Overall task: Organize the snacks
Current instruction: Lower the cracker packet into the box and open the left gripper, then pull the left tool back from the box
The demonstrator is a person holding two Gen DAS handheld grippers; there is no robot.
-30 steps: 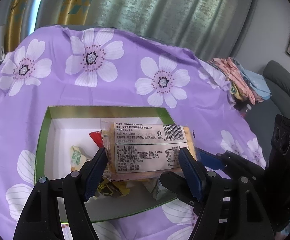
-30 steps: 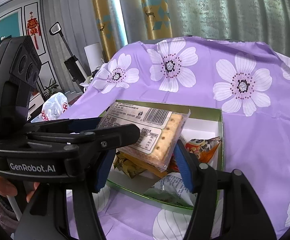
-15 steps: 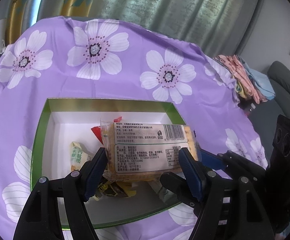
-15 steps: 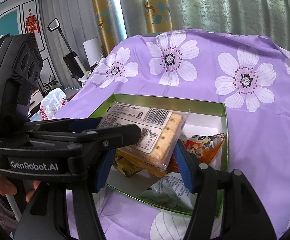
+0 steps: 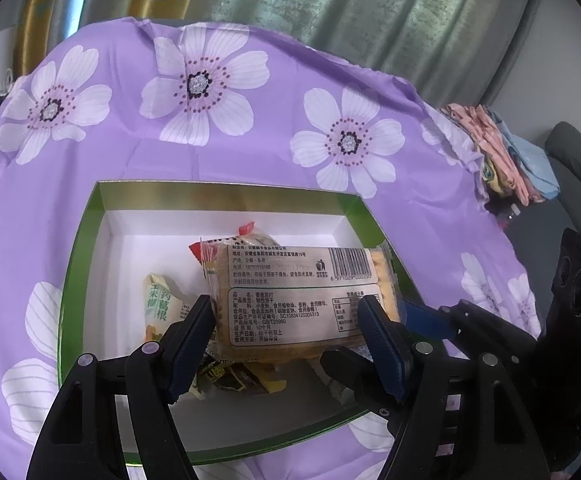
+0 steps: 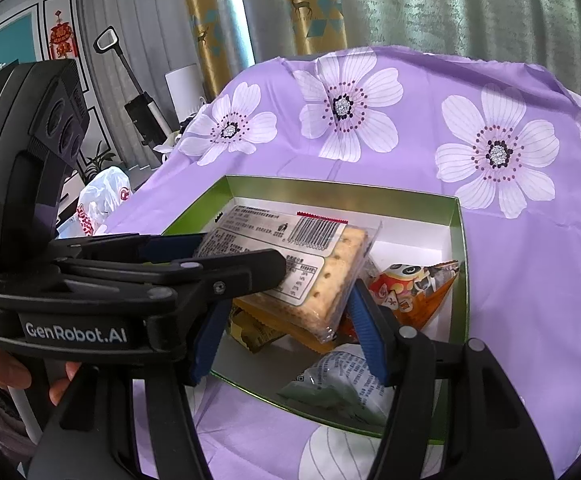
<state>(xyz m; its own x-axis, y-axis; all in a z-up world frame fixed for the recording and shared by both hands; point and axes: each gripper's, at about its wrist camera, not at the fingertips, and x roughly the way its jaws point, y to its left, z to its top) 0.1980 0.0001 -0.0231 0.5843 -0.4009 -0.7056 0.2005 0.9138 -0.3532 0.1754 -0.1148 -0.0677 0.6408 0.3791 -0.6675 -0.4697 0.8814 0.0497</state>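
Note:
A clear packet of square crackers (image 5: 298,304) with a white printed label hangs tilted above an open green box (image 5: 226,190) with a white inside. My left gripper (image 5: 286,332) is shut on the packet, one blue pad at each end. In the right wrist view the same packet (image 6: 290,248) sits between the fingers of my right gripper (image 6: 286,328), which is also shut on it. Its right pad presses the near corner, and its left finger is partly hidden behind the left gripper. Loose snacks lie in the box (image 6: 342,188) beneath.
In the box lie a green-and-white packet (image 5: 162,304), an orange panda packet (image 6: 410,288), a pale green bag (image 6: 330,384) and dark yellow wrappers (image 5: 234,376). A purple flowered cloth (image 5: 170,140) covers the table. Folded clothes (image 5: 502,148) lie at its right edge, and a plastic bag (image 6: 102,200) sits beyond its left.
Both grippers keep their hold on the cracker packet over the box. The views have tipped slightly, so the box shows more fully.

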